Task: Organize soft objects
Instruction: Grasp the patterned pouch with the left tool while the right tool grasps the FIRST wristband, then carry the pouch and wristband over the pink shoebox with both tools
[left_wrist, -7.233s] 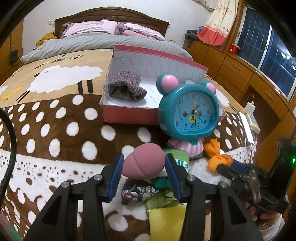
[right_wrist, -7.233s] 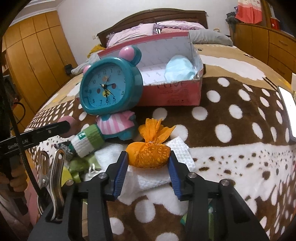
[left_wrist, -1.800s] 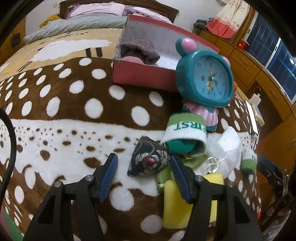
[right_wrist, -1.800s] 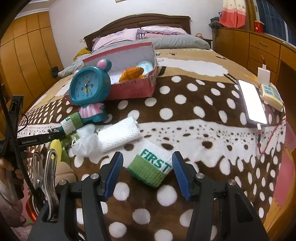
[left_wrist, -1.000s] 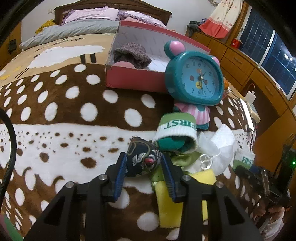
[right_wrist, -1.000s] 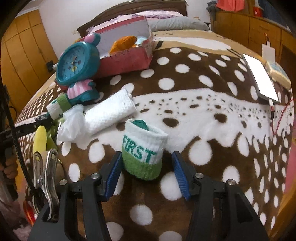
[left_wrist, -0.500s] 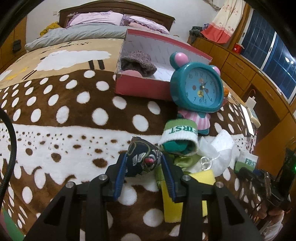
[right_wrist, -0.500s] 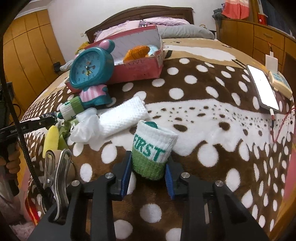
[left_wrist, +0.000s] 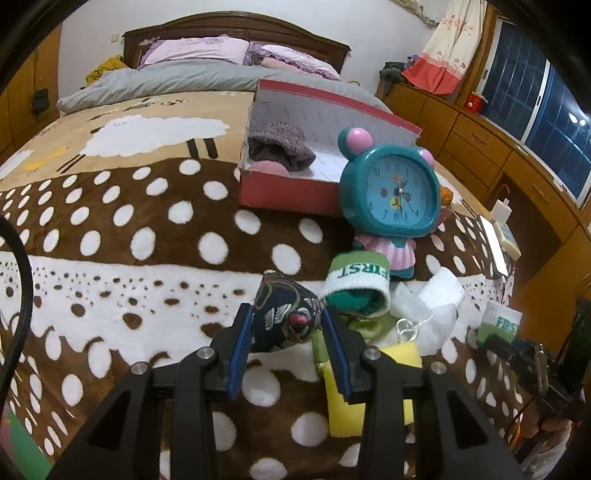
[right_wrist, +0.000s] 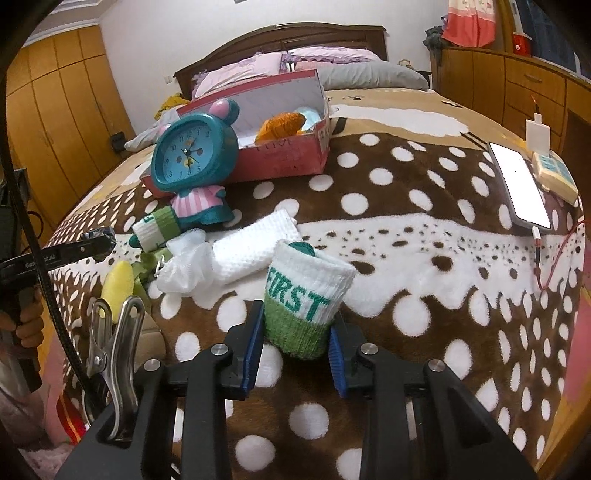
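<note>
- Presently, the left tongs (left_wrist: 290, 332) are pinching a dark patterned fabric pouch (left_wrist: 286, 319); both blue pads press its sides, and it sits just above the spotted brown-and-white blanket (left_wrist: 147, 236) on the bed.
- Right tongs (right_wrist: 295, 341) are pinching a rolled white-and-green sock (right_wrist: 304, 299) printed "FIRST"; its green end is squeezed between the pads, white cuff upward.
- A second rolled "FIRST" sock (left_wrist: 356, 286) lies on the blanket just beside the pouch, touching a pile of soft items: a crumpled white net cloth (left_wrist: 430, 314) and a yellow sponge (left_wrist: 354, 402) partly hidden behind the left tongs' right finger.
- A white waffle-weave cloth (right_wrist: 253, 253) lies on the blanket beyond the sock in the right tongs, touching the net cloth.
- A teal alarm clock (left_wrist: 391, 188) with pink ears stands upright on a pink striped figure base, between the pile and the box.
- An open pink cardboard box (left_wrist: 291, 192) rests further up the bed. It contains a purple-brown knitted item (left_wrist: 280, 149), a pink rounded object (left_wrist: 267, 168), an orange bundle (right_wrist: 282, 125) and a pale blue item (right_wrist: 310, 114).
- A lit phone (right_wrist: 521, 184) and a power strip (right_wrist: 554, 175) lie at the blanket's right edge, well apart from the soft items.
- A person's hand (right_wrist: 26, 325) grips the left tool's handle at the right wrist view's left margin.
</note>
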